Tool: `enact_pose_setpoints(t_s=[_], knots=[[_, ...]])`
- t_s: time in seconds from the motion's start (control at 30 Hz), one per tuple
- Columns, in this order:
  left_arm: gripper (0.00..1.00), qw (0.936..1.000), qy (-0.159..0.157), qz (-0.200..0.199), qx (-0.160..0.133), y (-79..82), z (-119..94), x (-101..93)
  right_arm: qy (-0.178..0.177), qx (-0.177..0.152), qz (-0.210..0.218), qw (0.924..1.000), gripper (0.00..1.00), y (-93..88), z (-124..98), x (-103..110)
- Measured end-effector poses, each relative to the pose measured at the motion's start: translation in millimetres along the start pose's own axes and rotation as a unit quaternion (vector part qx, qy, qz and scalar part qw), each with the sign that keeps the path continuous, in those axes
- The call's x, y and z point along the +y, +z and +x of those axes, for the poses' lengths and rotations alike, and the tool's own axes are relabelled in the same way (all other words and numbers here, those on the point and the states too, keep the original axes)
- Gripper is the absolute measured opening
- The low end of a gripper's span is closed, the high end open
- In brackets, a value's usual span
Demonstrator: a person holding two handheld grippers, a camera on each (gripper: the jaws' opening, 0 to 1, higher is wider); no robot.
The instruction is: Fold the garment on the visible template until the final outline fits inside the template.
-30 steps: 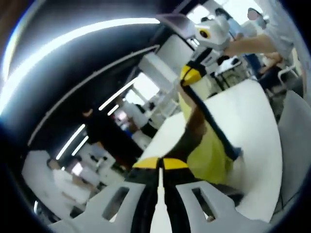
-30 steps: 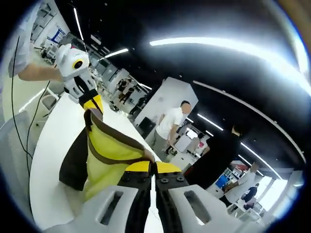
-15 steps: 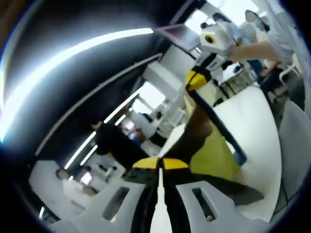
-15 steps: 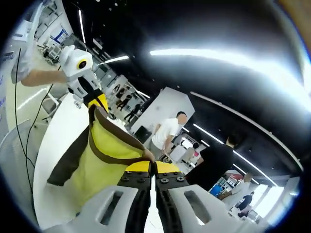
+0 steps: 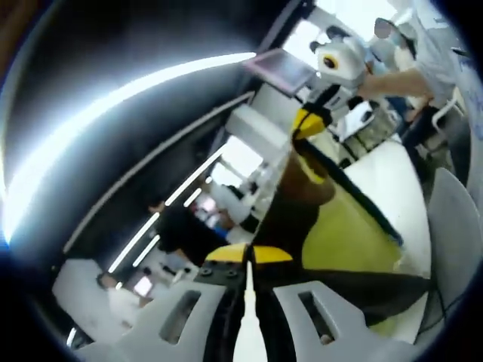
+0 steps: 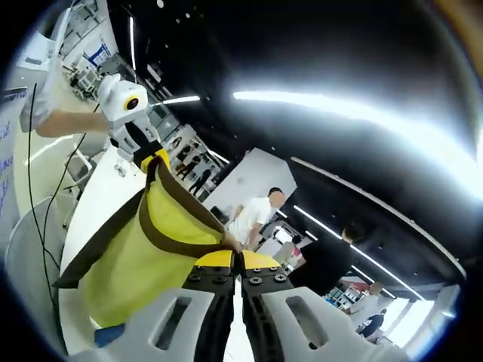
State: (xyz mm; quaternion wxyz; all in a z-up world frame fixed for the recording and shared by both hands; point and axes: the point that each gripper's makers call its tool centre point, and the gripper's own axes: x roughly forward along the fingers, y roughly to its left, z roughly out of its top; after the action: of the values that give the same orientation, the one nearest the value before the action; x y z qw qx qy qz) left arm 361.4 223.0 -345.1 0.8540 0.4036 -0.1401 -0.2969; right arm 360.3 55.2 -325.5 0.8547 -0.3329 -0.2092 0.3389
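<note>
Left gripper (image 5: 247,255) clamped tight on the yellow garment (image 5: 343,235); right gripper (image 6: 236,259) likewise pinching its brown trim. Stretched between both, lifted above the white table (image 6: 94,202). Bystanders (image 6: 253,213) beyond.

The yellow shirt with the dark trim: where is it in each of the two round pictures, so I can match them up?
Left gripper view: the yellow garment hangs right of centre, stretched from this view's own claw up to the other claw.
Right gripper view: it hangs left of centre, from this view's claw up to the other one.
Shared landmark: the white table behind the garment.
</note>
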Motion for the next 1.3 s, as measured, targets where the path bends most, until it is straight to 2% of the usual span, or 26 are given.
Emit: enact_pose_setpoints(t_s=[0.33, 0.77, 0.9, 1.1, 1.3], knots=[[0.00, 0.9998, 0.005, 0.019, -0.009, 26.7, -26, -5.5, -0.004, -0.015, -0.006, 0.9999, 0.02, 20.9, -17, 13], [0.00, 0.9993, -0.003, 0.033, -0.016, 35.4, -44, -13.5, -0.015, -0.026, -0.021, 0.9993, 0.02, 36.2, -26, 23], [0.00, 0.9994, -0.010, 0.029, -0.013, 28.9, -43, -20.7, -0.015, -0.019, -0.020, 0.9995, 0.02, 29.9, -27, 27], [0.00, 0.9995, -0.029, 0.016, 0.002, 7.3, -35, -32.6, -0.007, 0.000, -0.006, 1.0000, 0.02, 9.6, -23, 37], [0.00, 0.9990, -0.043, 0.000, 0.011, -6.5, -28, -40.9, 0.000, 0.015, 0.012, 0.9998, 0.02, -9.3, -14, 43]])
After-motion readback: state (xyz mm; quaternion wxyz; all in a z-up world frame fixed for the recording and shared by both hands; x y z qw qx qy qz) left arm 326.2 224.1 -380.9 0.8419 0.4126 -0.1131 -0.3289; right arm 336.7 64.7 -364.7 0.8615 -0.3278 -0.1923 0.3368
